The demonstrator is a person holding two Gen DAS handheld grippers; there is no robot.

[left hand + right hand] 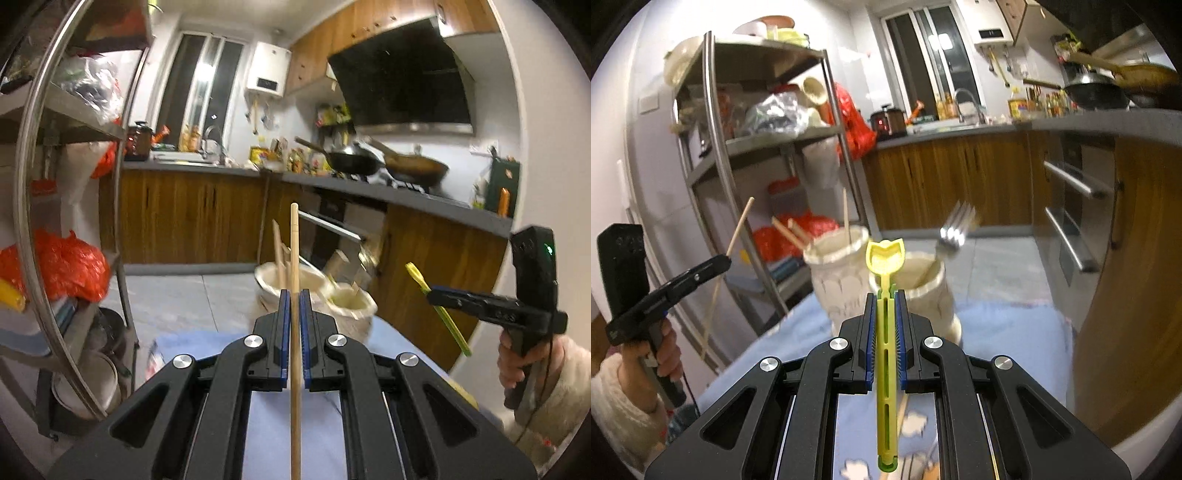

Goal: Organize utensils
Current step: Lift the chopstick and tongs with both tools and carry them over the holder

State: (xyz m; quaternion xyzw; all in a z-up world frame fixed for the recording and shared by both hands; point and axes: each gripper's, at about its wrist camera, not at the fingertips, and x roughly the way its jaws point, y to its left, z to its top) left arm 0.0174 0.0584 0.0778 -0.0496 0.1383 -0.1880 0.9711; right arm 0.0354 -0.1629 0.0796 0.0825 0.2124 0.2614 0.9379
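Left wrist view: your left gripper clamps a wooden chopstick upright, in front of two cream holders (blurred). Right wrist view: your right gripper pinches a yellow plastic utensil, near the holder with a fork.

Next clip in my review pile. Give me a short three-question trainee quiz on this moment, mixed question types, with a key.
1. True or false: the left gripper is shut on a wooden chopstick.
2. What does the right gripper hold? A) metal fork B) yellow-green plastic utensil C) nothing
3. Fill in: the metal fork stands in the ____ of the two cream holders, seen from the right wrist view.

Key
1. True.
2. B, the yellow-green plastic utensil.
3. Right holder; the left holder has chopsticks in it.
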